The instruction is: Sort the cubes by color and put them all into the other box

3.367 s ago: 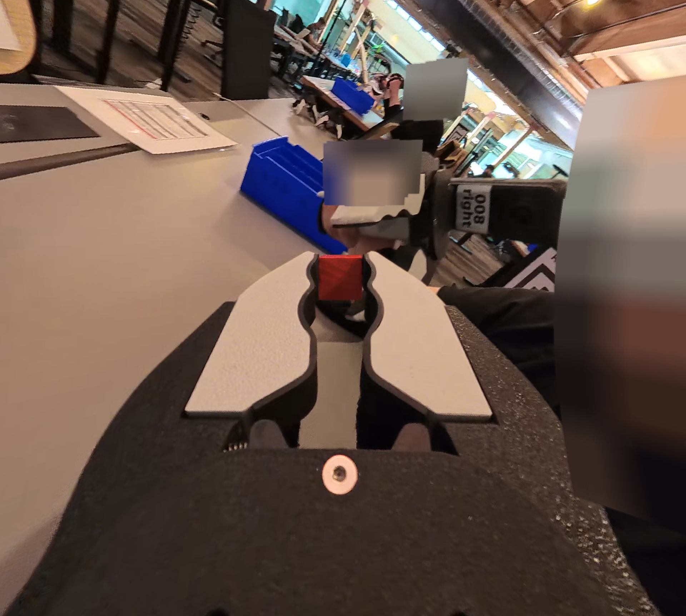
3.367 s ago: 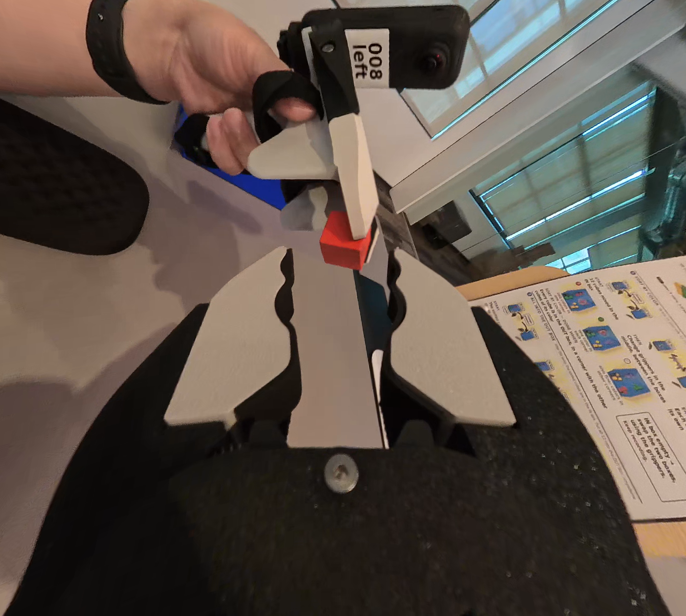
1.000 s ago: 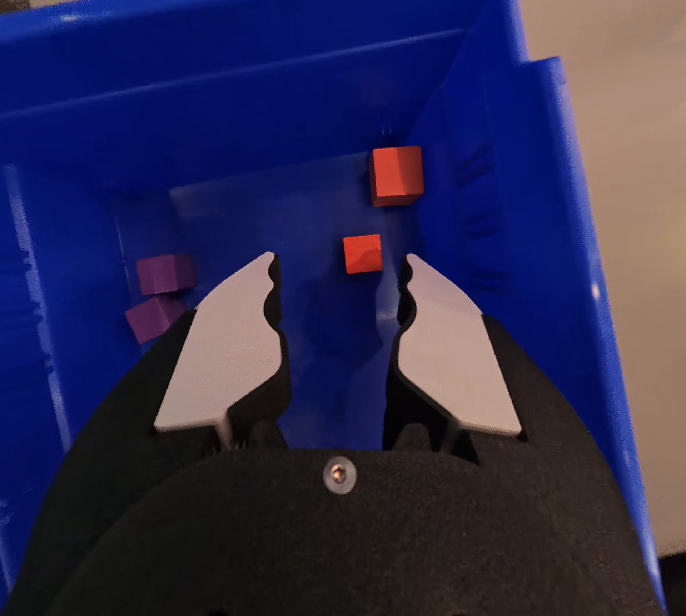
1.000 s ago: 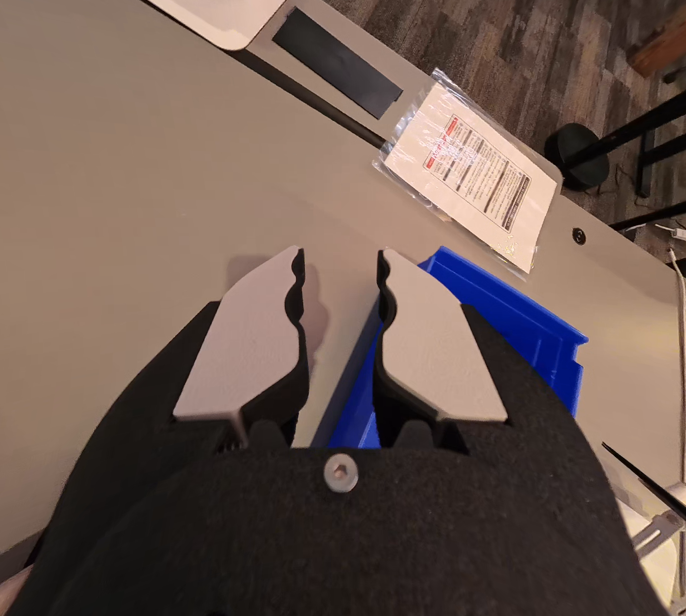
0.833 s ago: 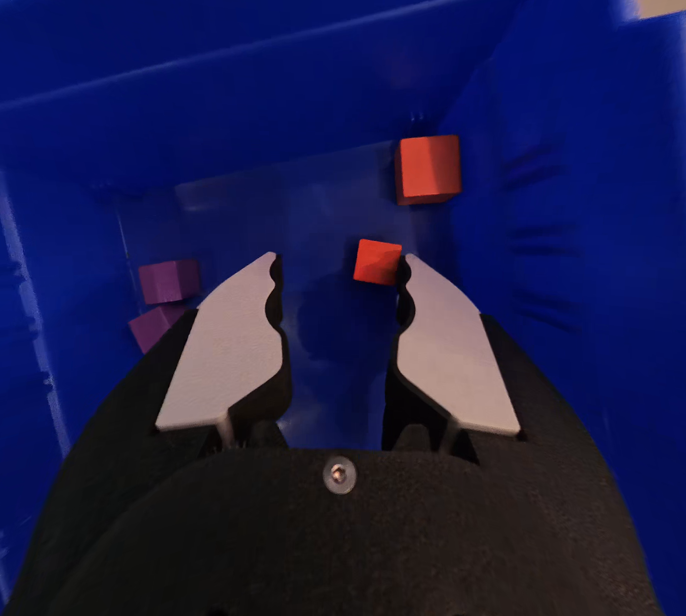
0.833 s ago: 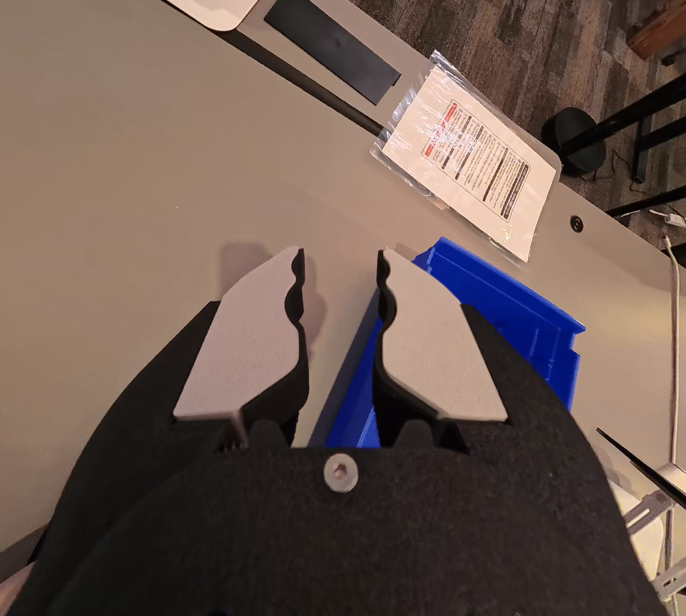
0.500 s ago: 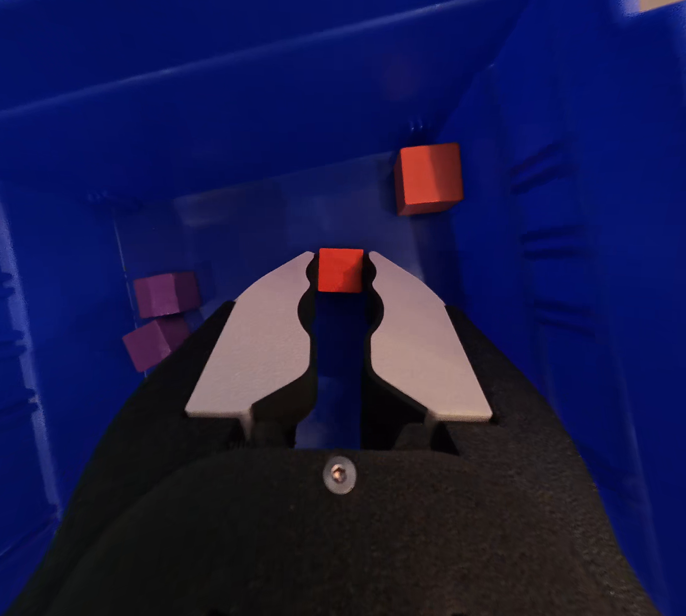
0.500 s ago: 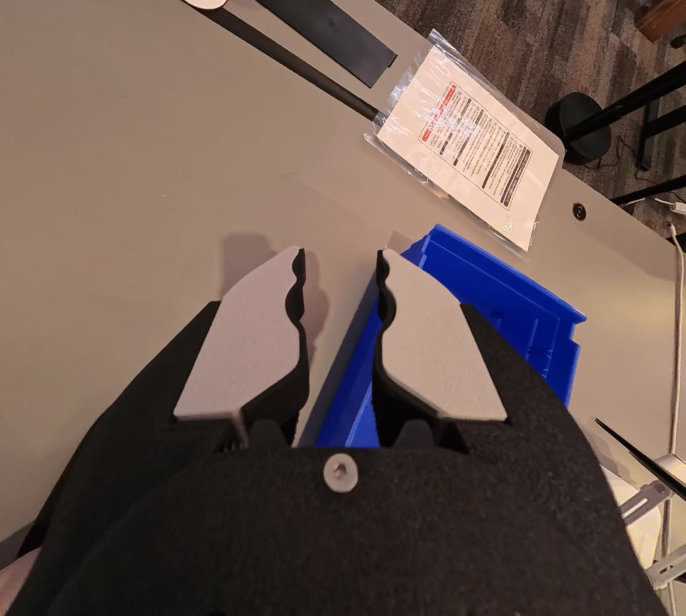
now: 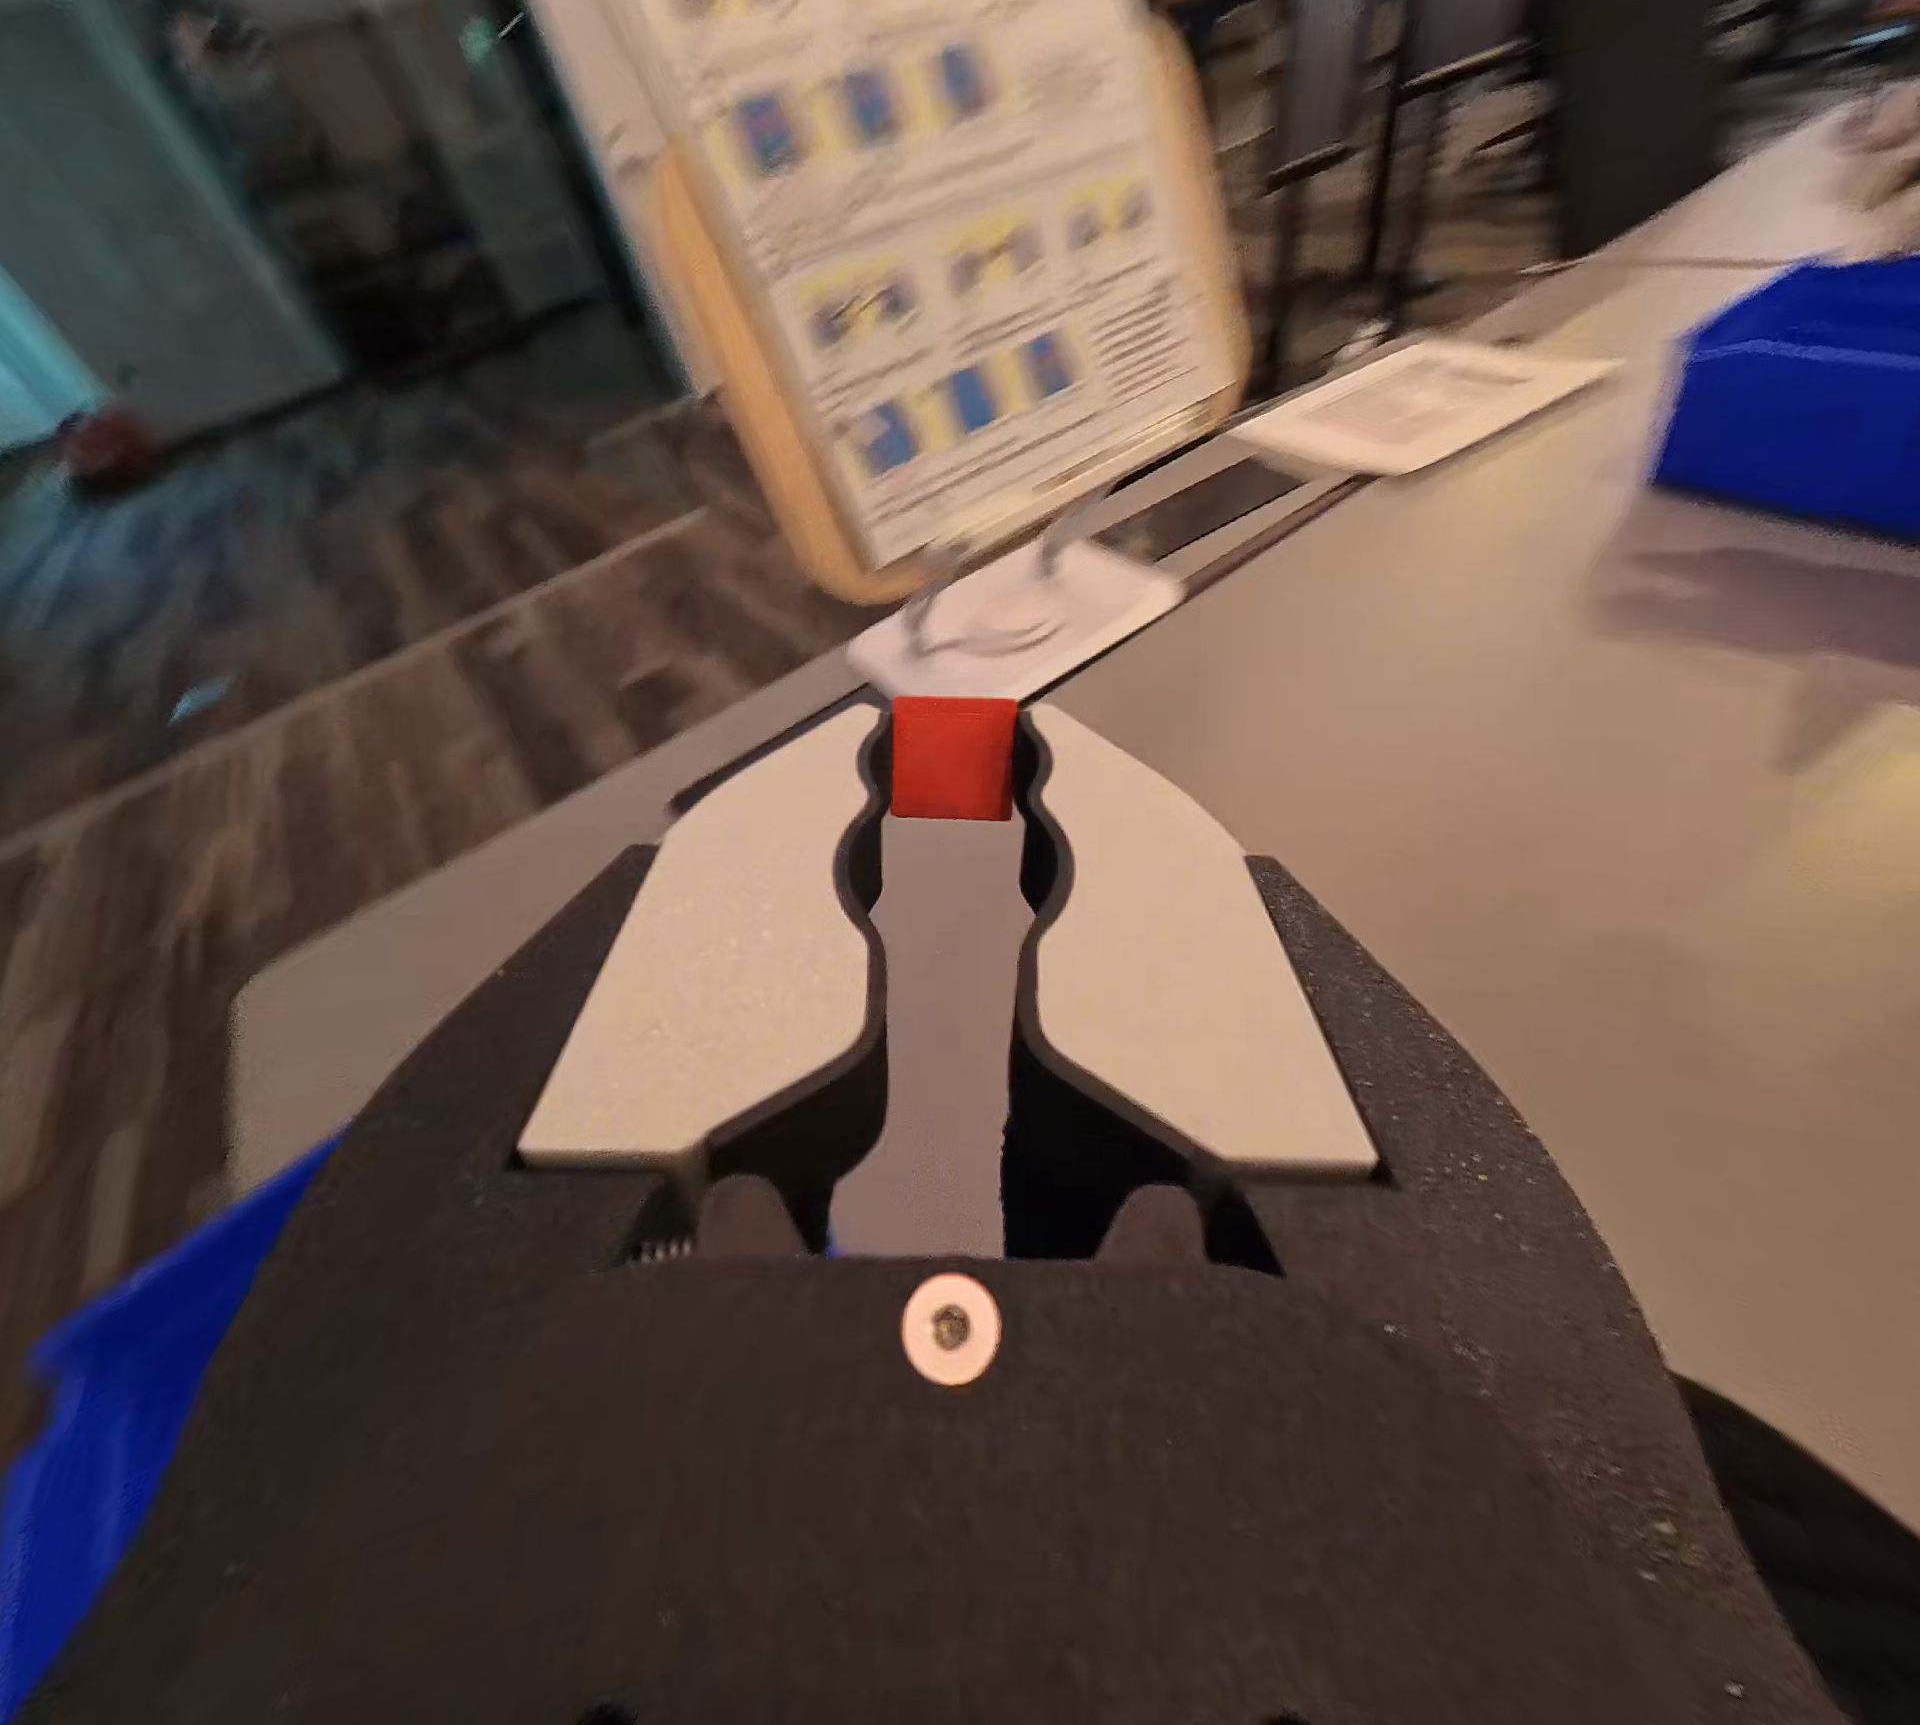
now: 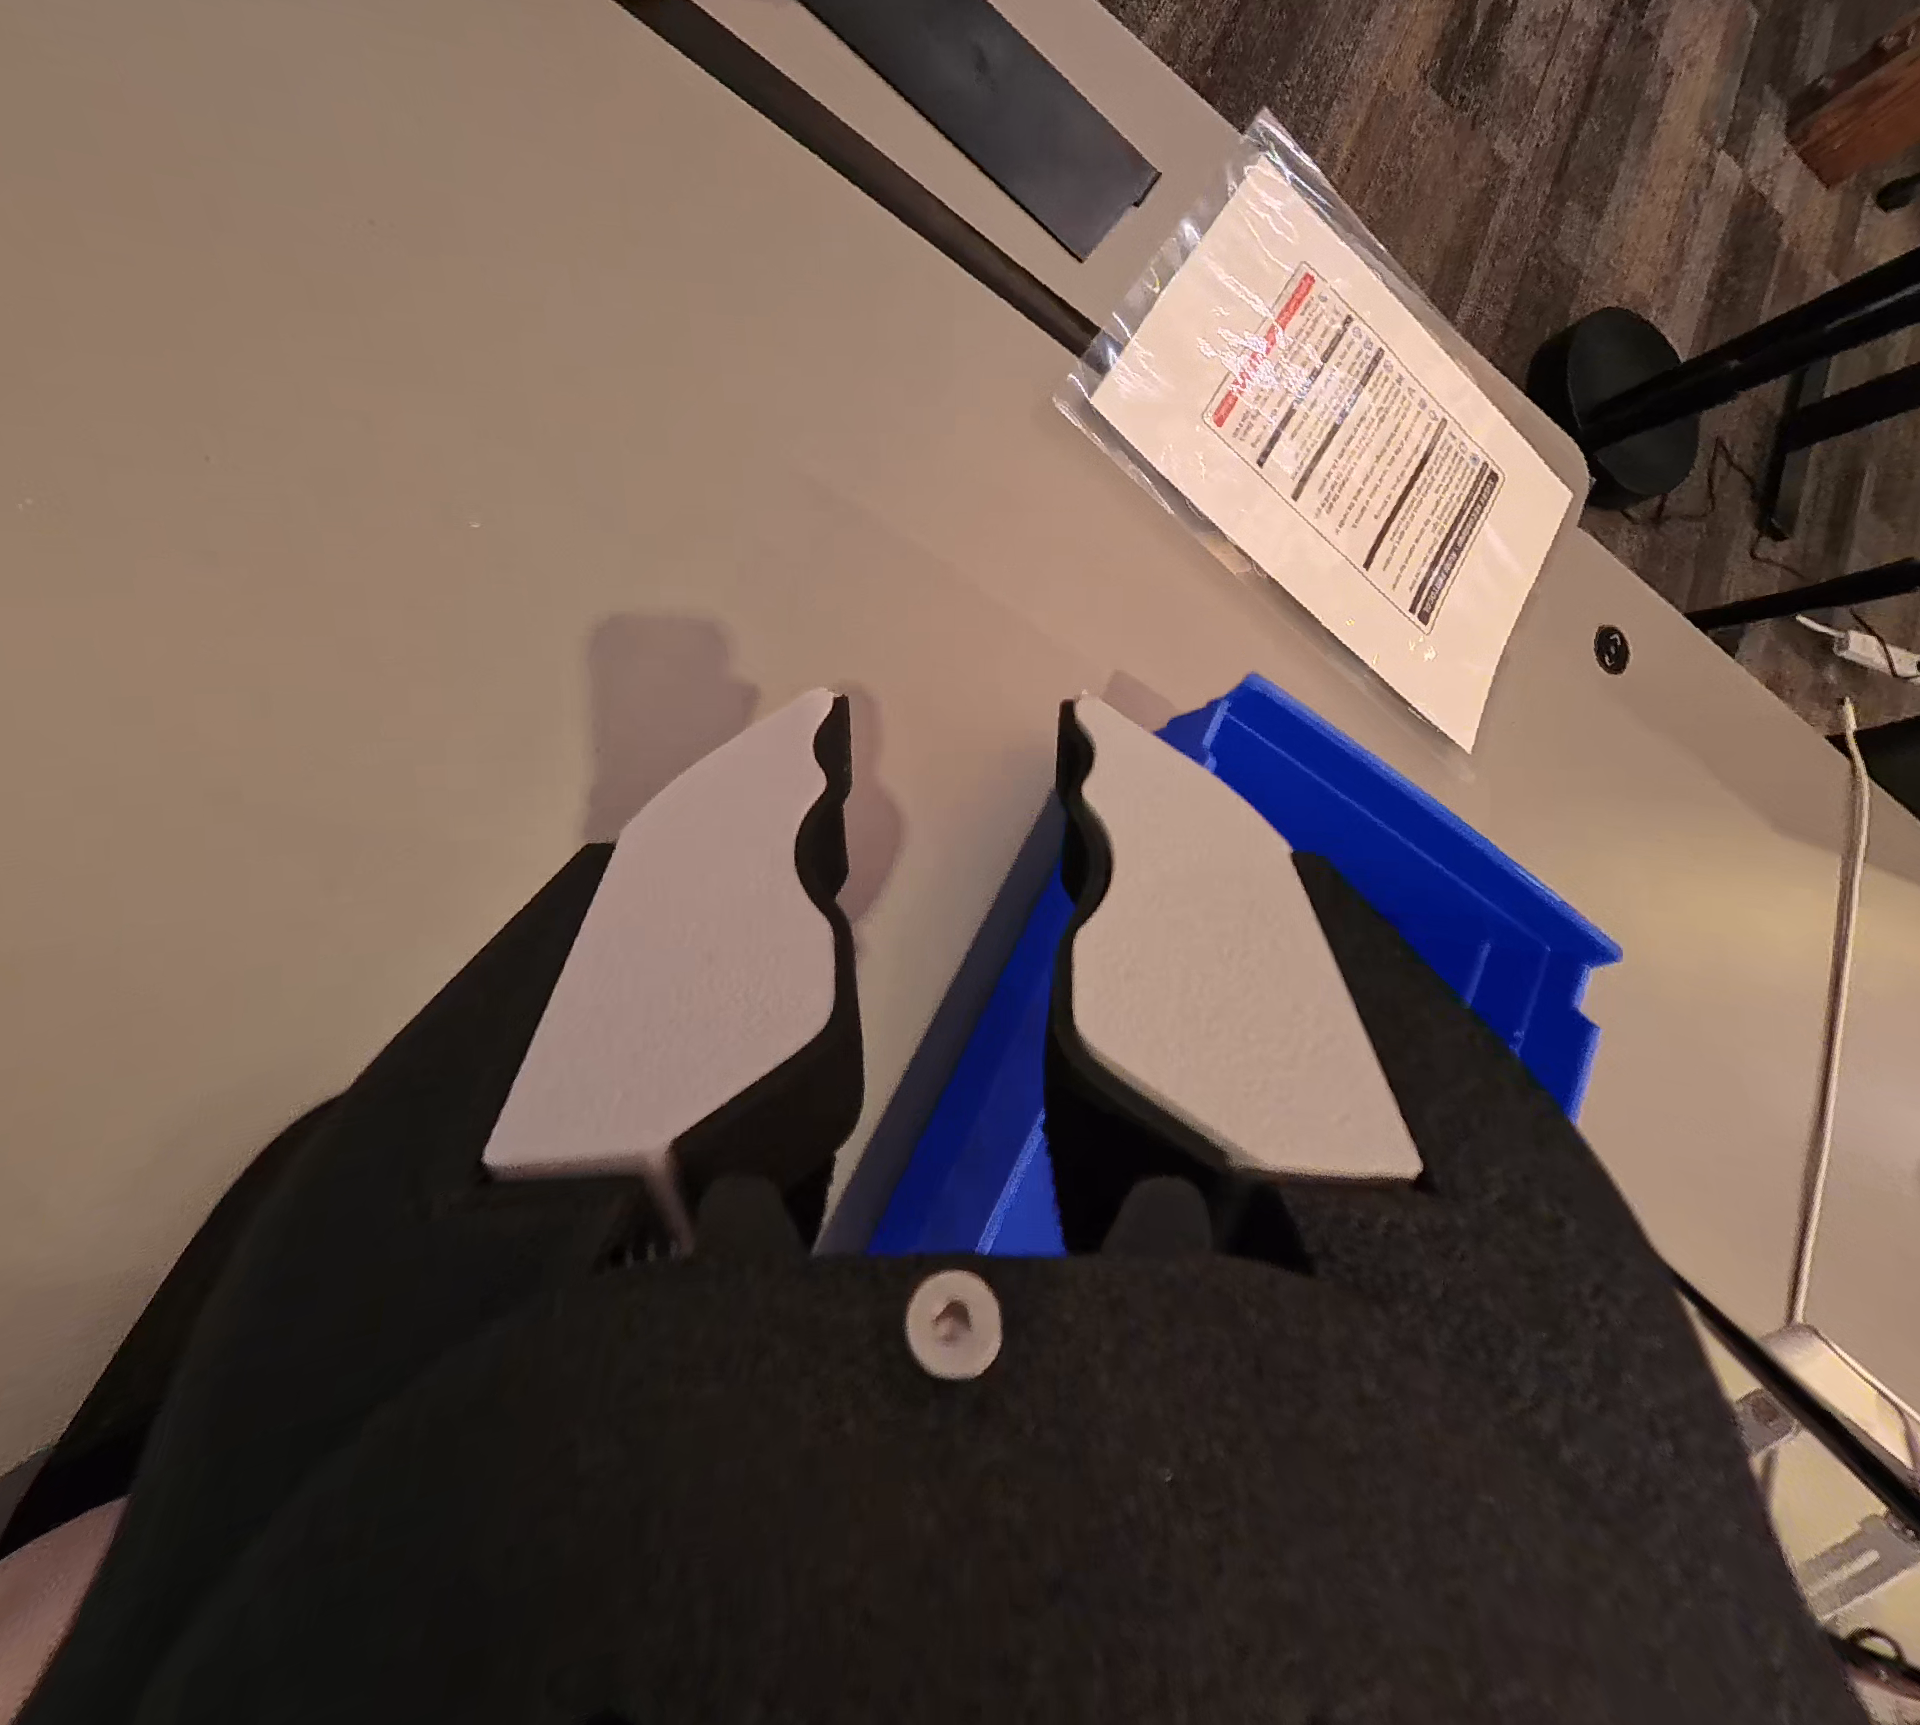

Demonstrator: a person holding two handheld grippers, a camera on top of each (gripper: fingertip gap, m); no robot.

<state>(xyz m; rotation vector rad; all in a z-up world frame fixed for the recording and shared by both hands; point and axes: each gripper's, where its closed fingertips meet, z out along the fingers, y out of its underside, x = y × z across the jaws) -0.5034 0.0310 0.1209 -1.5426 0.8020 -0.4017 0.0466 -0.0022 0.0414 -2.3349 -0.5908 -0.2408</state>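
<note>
1. Above the grey table (image 9: 1455, 844), the left gripper (image 9: 952, 766) is clamped on a small red cube (image 9: 952, 759), pinched at the very fingertips and clear of any surface. The background is smeared, so I judge the tool is swinging fast.
2. Risk: a tip-only pinch on smooth cube faces. A hard swing or a slight easing of the squeeze could let the cube twist out and drop onto the table or the floor beyond its edge.
3. Risk: letting go too high over the target could bounce the cube into the wrong colour group, or out of the box altogether.
4. The right gripper (image 10: 951, 730) is empty, its jaws moderately apart, hovering over the near rim of a blue box (image 10: 1382, 854). The box's contents are hidden by the gripper body.
5. A second patch of blue plastic (image 9: 125, 1343) shows at the lower left of the left wrist view, and a blue bin (image 9: 1808, 397) stands far right.
6. Obstacles: a picture board on a stand (image 9: 935, 200) stands straight ahead of the cube, near the table edge. A sleeved sheet (image 10: 1340, 449) lies flat beyond the box, and a white cable (image 10: 1839, 948) trails along the right. None blocks the box mouth.
</note>
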